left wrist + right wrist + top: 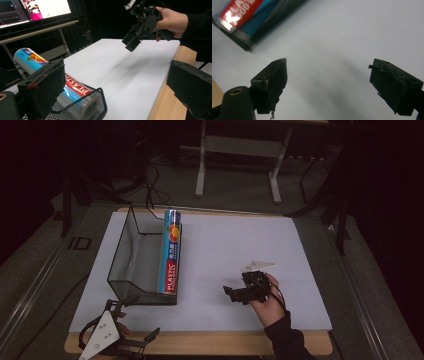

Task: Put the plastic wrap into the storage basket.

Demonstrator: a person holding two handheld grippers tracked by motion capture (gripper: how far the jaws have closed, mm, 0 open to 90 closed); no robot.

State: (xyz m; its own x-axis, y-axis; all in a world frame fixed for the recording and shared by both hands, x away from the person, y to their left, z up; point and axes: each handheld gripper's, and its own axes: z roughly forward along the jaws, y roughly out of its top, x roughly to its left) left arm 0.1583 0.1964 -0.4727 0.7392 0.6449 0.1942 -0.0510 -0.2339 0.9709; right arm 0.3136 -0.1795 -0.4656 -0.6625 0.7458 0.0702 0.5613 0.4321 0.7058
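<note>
Though the roll's (171, 252) near end is cut off by the mesh basket's (131, 270) wall, "PLASTIC" reads on its red band; smaller print is illegible. Roll lies in basket along right wall, far-left on white sheet (235, 255). Right gripper (231, 292), jaws apart, empty, above sheet. Left gripper (134, 317), jaws wide, empty, near basket's near edge.
</note>
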